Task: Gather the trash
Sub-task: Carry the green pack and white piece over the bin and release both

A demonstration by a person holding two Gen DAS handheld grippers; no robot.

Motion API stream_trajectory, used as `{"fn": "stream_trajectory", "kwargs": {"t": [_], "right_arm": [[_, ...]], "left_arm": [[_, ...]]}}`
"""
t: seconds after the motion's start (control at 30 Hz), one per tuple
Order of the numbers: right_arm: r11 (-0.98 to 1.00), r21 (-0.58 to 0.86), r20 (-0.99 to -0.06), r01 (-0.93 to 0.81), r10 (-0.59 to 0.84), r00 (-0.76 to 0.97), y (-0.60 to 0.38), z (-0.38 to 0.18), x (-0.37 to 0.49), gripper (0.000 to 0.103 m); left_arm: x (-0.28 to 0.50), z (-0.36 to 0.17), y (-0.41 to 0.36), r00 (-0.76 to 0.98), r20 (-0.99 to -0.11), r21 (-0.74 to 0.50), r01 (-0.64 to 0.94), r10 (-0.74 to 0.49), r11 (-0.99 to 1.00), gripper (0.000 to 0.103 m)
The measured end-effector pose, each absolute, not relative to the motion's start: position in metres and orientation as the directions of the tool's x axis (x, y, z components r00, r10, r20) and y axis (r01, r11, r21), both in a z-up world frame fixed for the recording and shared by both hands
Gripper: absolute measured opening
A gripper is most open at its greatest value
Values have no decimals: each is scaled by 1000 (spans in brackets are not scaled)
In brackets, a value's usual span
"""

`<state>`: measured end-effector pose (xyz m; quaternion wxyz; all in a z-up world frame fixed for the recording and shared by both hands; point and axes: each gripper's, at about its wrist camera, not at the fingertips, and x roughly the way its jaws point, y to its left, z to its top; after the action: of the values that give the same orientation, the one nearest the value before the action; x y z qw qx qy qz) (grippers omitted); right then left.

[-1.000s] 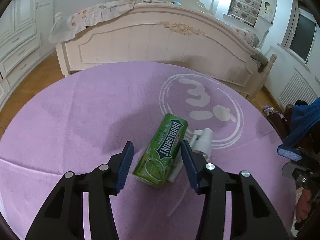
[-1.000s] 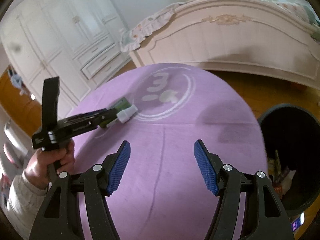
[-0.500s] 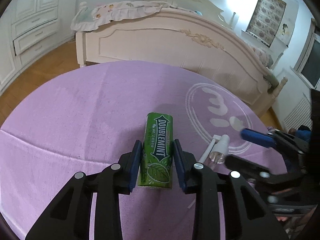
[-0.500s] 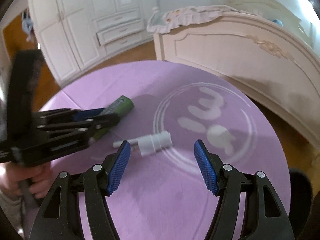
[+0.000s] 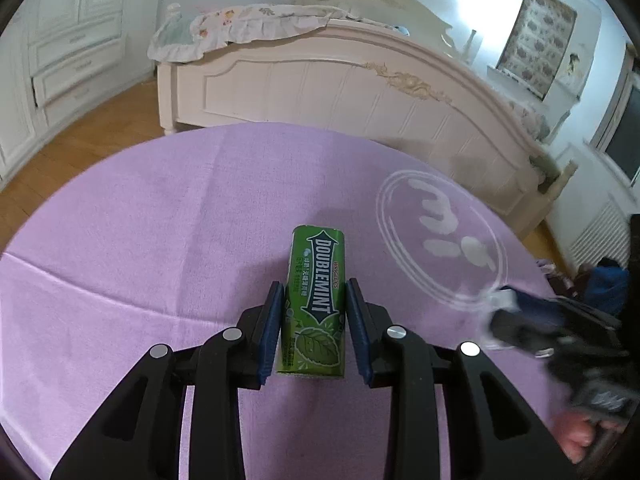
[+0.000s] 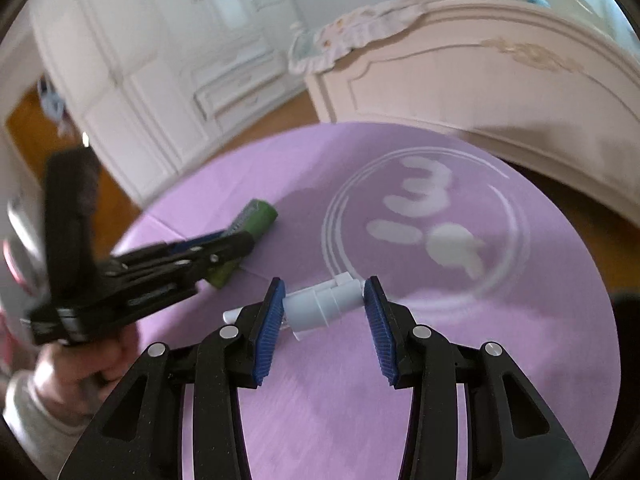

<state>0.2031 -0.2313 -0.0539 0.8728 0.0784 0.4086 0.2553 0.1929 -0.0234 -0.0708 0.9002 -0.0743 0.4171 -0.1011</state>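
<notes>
A green Doublemint gum container (image 5: 318,300) lies on the purple round rug (image 5: 160,240). My left gripper (image 5: 314,304) is shut on it, both blue pads against its sides. It also shows in the right wrist view (image 6: 256,222), held by the left gripper (image 6: 224,248). A white spray pump head (image 6: 322,306) lies on the rug between the fingers of my right gripper (image 6: 324,304). The jaws are half closed around it; the left pad touches it and the right pad is close. In the left wrist view the right gripper (image 5: 520,312) is blurred at the right.
A cream bed footboard (image 5: 360,92) stands beyond the rug. White wardrobes with drawers (image 6: 180,64) line the left wall. Wooden floor (image 5: 80,136) surrounds the rug. A radiator (image 5: 596,232) is at the far right.
My left gripper has kept its hold on the gum container. My right gripper has moved forward and down to the pump head and narrowed its jaws around it.
</notes>
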Motion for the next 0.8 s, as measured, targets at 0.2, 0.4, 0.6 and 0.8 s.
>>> {"fn": "stream_trajectory", "kwargs": {"t": [0.2, 0.4, 0.6, 0.8], "right_arm": [[860, 439, -580, -260, 492, 649, -297, -41, 158, 42], [865, 484, -532, -133, 411, 741, -373, -37, 128, 42], [858, 514, -511, -11, 317, 799, -448, -40, 106, 42], [828, 551, -521, 103, 246, 817, -510, -60, 96, 42]], "left_arm": [[157, -36, -66, 663, -679, -216, 229, -315, 949, 31], [133, -4, -137, 668, -633, -174, 370, -392, 912, 32], [125, -2, -218, 619, -634, -142, 496, -464, 856, 32], [120, -11, -288, 554, -648, -130, 597, -523, 792, 32]]}}
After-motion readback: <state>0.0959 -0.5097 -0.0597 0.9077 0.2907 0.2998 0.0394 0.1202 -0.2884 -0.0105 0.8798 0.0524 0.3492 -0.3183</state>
